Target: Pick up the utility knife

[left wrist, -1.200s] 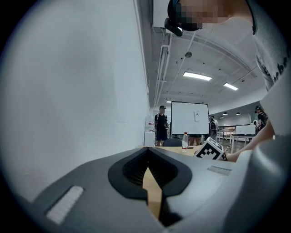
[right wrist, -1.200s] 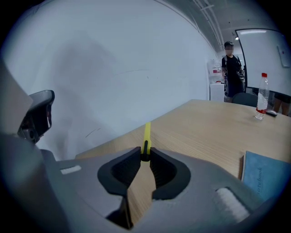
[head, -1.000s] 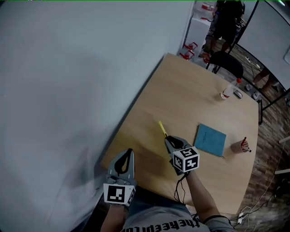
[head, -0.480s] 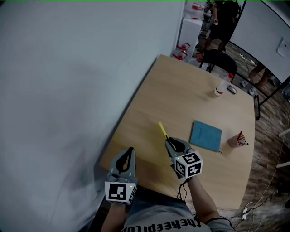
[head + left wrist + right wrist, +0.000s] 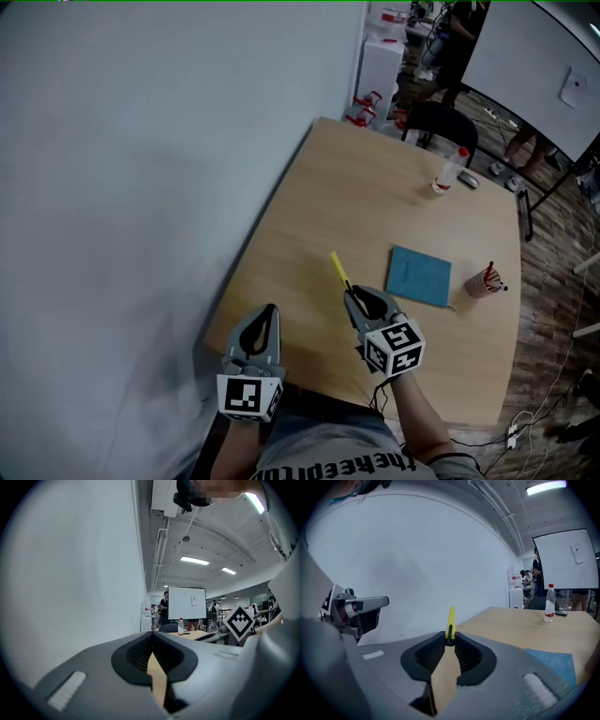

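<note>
- Right gripper view: the yellow knife (image 5: 451,619) is pinched at its dark near end between the tips of the right tongs (image 5: 449,638), and its body sticks out past them, tilted upward against the pale wall (image 5: 417,564).
- Head view: the knife (image 5: 338,270) juts from the right tongs (image 5: 352,293) toward the far left, over the near left part of the tabletop (image 5: 375,197).
- The right tongs are narrow, closed on the knife and nothing else.
- The left tongs (image 5: 267,311) are at the near left corner of the tabletop, well apart from the knife. In the left gripper view their tips (image 5: 152,637) meet with nothing between them.
- A blue notebook (image 5: 419,276) lies flat just right of the right tongs. It also shows at the lower right of the right gripper view (image 5: 553,662).
- A cup (image 5: 485,281) holding pens stands just right of the notebook.
- A clear bottle (image 5: 450,171) with a red cap stands near the far edge of the tabletop (image 5: 549,603).
- A dark chair (image 5: 439,122) and a whiteboard (image 5: 544,66) stand beyond the tabletop.
</note>
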